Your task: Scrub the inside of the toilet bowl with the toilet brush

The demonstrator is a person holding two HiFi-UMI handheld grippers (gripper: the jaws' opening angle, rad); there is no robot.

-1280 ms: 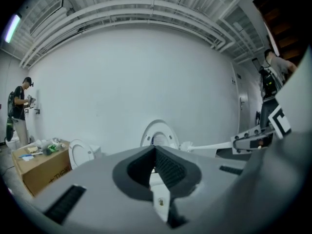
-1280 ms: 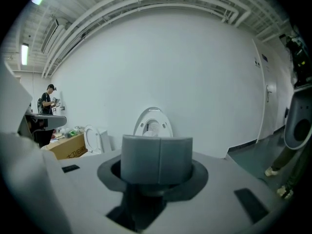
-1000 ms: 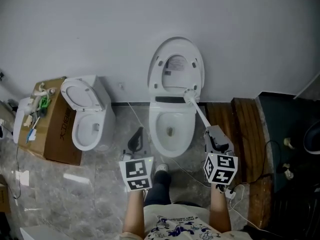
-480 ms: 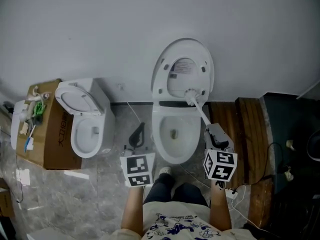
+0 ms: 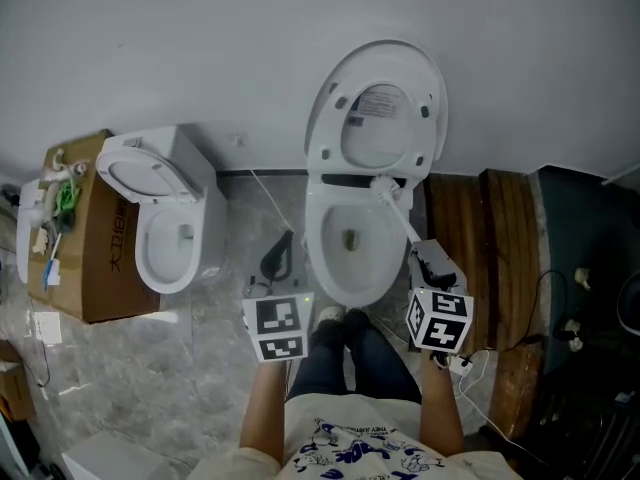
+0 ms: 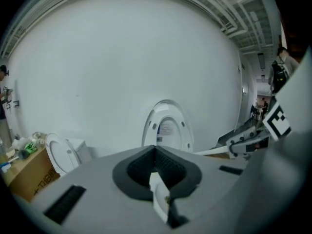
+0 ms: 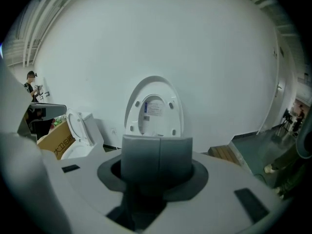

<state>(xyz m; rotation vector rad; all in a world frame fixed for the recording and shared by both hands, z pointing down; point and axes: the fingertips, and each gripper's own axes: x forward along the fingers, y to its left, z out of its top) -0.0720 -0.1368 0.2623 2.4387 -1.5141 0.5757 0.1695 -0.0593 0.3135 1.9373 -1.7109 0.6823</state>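
At toilet bowl back rim — toilet brush head; right gripper clamps it, left gripper jaws together.

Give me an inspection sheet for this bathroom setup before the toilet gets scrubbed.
Surface: grey marbled floor; wooden platform right of the toilet.
Job's things: toilet, lid up; toilet brush, head at the bowl's back rim.
Clutter: second toilet; cardboard box with small items on top; dark object on the floor between the toilets.
Grippers: right gripper shut on the brush handle; left gripper jaws together, nothing seen between them.
Cables: thin white cable left of the toilet; white plug by the right gripper.
Surroundings: plain white wall.
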